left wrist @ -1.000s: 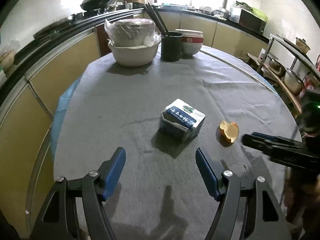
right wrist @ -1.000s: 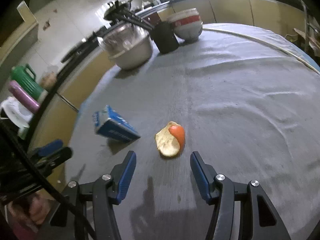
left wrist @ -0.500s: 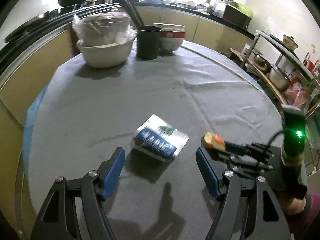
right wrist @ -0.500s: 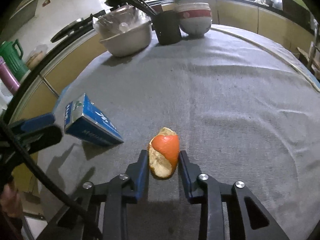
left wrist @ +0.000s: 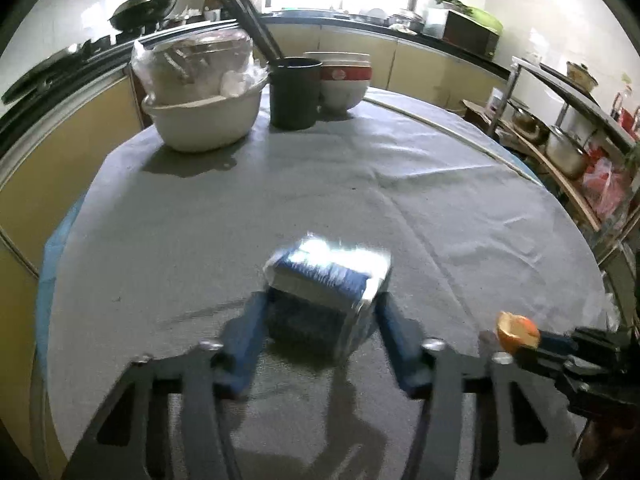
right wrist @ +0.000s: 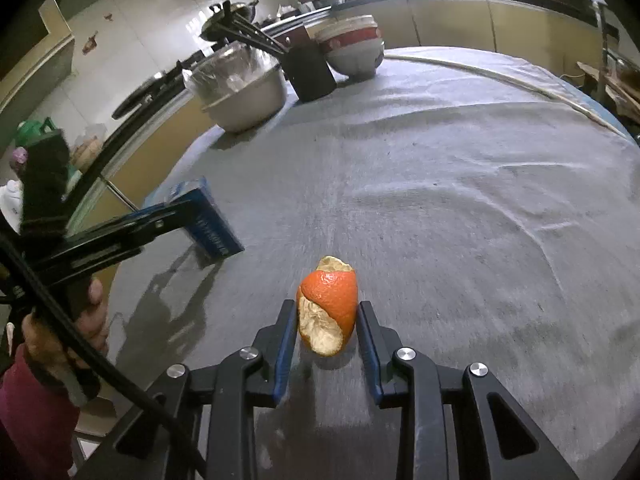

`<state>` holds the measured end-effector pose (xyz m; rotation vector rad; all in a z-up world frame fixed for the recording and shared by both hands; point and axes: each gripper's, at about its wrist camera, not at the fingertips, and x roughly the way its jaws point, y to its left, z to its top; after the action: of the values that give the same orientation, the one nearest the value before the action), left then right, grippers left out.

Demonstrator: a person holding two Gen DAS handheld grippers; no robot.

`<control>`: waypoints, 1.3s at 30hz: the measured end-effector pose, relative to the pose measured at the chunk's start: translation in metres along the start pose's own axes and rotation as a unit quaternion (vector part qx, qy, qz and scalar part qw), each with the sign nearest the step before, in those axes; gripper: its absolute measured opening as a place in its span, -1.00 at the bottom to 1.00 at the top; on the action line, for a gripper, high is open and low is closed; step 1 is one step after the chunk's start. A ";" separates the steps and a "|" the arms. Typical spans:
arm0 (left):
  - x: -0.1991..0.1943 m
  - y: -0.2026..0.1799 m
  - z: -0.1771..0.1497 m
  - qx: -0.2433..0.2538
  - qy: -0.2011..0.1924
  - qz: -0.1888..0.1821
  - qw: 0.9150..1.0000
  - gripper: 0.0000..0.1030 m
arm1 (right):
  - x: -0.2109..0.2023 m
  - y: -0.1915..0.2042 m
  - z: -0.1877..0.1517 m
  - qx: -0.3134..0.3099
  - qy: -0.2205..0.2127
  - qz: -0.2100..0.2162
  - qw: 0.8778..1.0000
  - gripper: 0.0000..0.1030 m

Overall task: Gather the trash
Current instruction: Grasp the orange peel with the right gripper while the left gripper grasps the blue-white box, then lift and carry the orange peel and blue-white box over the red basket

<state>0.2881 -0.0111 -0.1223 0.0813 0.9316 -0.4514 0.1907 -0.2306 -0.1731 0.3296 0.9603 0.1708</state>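
A blue and white carton (left wrist: 326, 292) sits between the blue pads of my left gripper (left wrist: 320, 320), which is shut on it just above the grey tablecloth (left wrist: 280, 208). The carton (right wrist: 208, 224) and the left gripper also show in the right wrist view. My right gripper (right wrist: 327, 322) is shut on an orange peel (right wrist: 329, 304) and holds it a little above the cloth. The peel (left wrist: 518, 332) shows in the left wrist view at the right, at the tip of the right gripper.
At the table's far side stand a white basin with a bagged pot (left wrist: 204, 96), a black cup with chopsticks (left wrist: 294, 92) and stacked bowls (left wrist: 344, 80). Yellow cabinets ring the table. A shelf with pots (left wrist: 568, 148) stands at the right.
My left gripper has moved forward and closed on the carton. My right gripper closed on the peel half a second ago and has lifted it slightly.
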 end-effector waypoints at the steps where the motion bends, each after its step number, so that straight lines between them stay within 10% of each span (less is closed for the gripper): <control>1: 0.004 0.003 0.000 -0.012 0.013 -0.012 1.000 -0.62 | -0.003 0.000 -0.002 0.002 -0.002 0.003 1.000 -0.38; 8: 0.002 0.009 -0.014 -0.050 0.021 -0.014 0.998 -0.76 | -0.023 -0.003 -0.011 0.006 -0.013 0.011 1.000 -0.38; 14: -0.007 0.018 -0.004 -0.080 0.016 -0.015 0.997 0.27 | -0.029 -0.011 -0.018 0.021 -0.015 0.013 1.000 -0.38; 31: 0.060 -0.027 0.048 -0.009 0.041 0.029 0.999 0.37 | -0.038 -0.032 -0.025 0.048 -0.020 0.021 0.998 -0.38; 34: 0.066 -0.023 0.045 -0.023 0.041 0.026 0.999 0.11 | -0.040 -0.036 -0.028 0.053 -0.021 0.020 0.998 -0.38; 36: 0.070 -0.020 0.043 -0.037 0.047 0.011 0.998 -0.69 | -0.042 -0.038 -0.029 0.055 -0.022 0.021 0.998 -0.38; 39: 0.072 -0.021 0.039 -0.038 0.052 0.015 0.998 -0.79 | -0.046 -0.039 -0.030 0.057 -0.026 0.021 0.998 -0.38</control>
<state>0.3460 -0.0647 -0.1533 0.0511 1.0478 -0.3863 0.1401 -0.2741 -0.1669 0.4563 0.9145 0.1454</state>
